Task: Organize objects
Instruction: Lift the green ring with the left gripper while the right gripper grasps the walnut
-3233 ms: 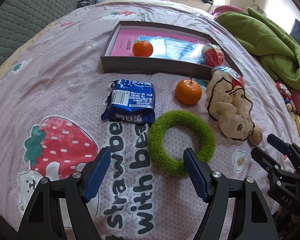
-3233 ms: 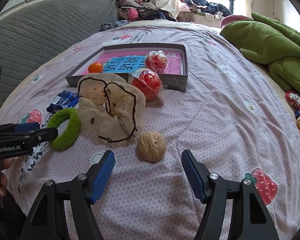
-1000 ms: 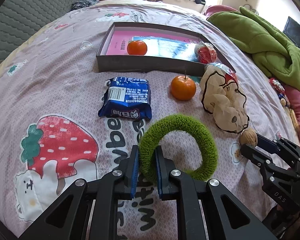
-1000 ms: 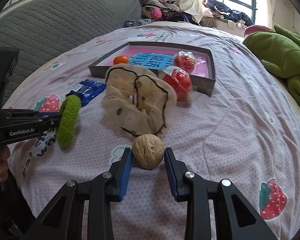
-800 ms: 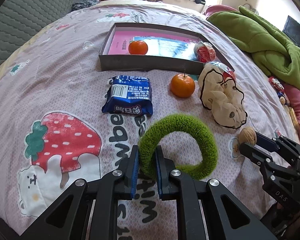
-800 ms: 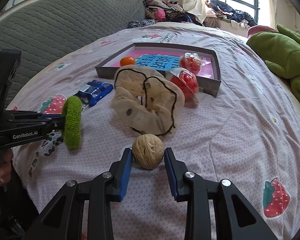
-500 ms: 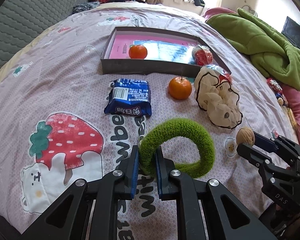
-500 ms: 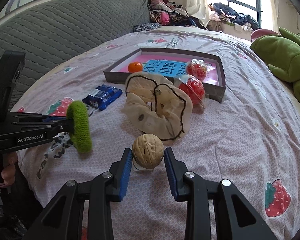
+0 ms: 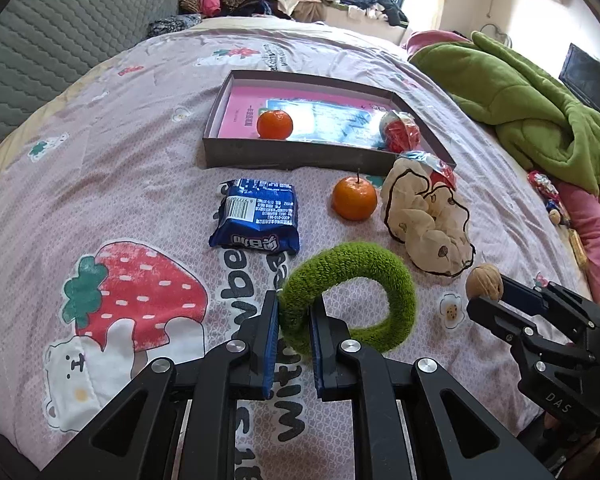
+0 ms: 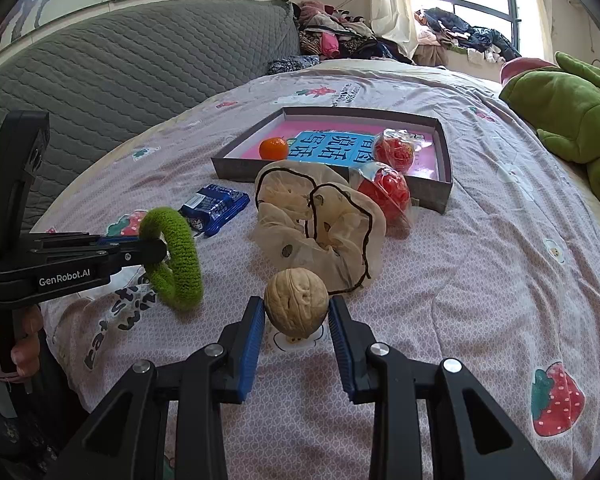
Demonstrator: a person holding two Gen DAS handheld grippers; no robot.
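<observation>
Two grippers work above a strawberry-print bedspread (image 9: 100, 184). The left gripper (image 9: 293, 312) pinches a fuzzy green ring (image 9: 352, 296) — lifted clear. The right gripper (image 10: 296, 316) clamps a walnut (image 10: 296, 304). Behind, a cream scrunchie (image 10: 320, 224) partly hides a wrapped red ball (image 10: 386, 190) beside the shallow box (image 10: 444, 184).

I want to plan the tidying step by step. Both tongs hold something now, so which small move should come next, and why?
Probably carry the walnut, clamped in the right tongs, forward over the cream scrunchie to the grey box. The box already holds an orange and a wrapped red ball, with bare floor between them. The left tongs grip the green scrunchie, which can follow.
</observation>
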